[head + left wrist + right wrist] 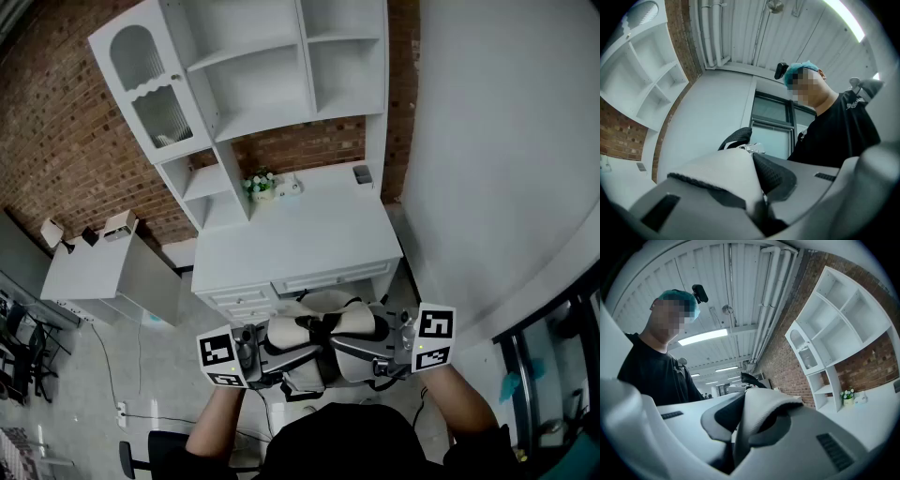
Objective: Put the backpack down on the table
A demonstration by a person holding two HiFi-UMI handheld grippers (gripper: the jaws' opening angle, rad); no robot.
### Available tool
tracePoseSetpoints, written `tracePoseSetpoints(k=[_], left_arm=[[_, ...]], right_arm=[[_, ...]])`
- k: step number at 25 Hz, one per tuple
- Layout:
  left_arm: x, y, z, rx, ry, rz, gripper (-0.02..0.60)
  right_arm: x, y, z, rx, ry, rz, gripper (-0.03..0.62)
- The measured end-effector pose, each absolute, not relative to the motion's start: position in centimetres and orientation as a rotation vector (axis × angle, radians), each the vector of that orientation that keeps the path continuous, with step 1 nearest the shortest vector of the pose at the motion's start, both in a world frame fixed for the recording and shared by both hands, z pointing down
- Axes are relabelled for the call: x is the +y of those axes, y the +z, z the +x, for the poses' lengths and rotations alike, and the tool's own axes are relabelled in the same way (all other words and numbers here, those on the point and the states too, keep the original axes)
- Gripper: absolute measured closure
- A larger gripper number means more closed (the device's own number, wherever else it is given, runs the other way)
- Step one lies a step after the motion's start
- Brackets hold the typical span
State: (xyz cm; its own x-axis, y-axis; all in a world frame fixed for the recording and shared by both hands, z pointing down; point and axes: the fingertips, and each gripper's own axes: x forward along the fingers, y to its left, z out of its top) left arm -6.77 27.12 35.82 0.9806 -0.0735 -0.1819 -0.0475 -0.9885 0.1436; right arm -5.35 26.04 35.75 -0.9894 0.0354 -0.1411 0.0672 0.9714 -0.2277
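Observation:
A cream backpack [319,339] with black straps hangs in the air between my two grippers, just in front of the white table [300,239] and near its drawer front. In the head view my left gripper [255,361] holds its left side and my right gripper [386,356] its right side. In the left gripper view my left gripper [759,213] is shut on a cream shoulder strap [724,171] with black mesh lining. In the right gripper view my right gripper [738,453] pinches the other padded strap [764,411] the same way. Both grippers point about level.
A white hutch [253,66] with shelves stands at the back of the table, with a small potted plant [260,183] and a dark object [362,173] below it. A lower white side table [103,272] is at the left, a white wall at the right.

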Motion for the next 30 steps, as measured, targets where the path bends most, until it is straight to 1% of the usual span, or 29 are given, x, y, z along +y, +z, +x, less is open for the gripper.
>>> tracePoseSetpoints(k=[16, 22, 30], left_arm=[[24.6, 36.1, 0.0, -0.209, -0.271, 2.973, 0.526], [23.4, 36.3, 1.2, -0.295, -0.328, 2.946, 0.526], [20.9, 36.2, 3.0, -0.249, -0.343, 2.932, 0.526]], right_arm=[[23.8, 36.0, 1.3, 2.985, -0.405, 0.18, 0.545], [22.7, 36.2, 2.4, 2.983, -0.37, 0.195, 0.545], [20.0, 36.3, 4.4, 2.958, -0.403, 0.177, 0.545]])
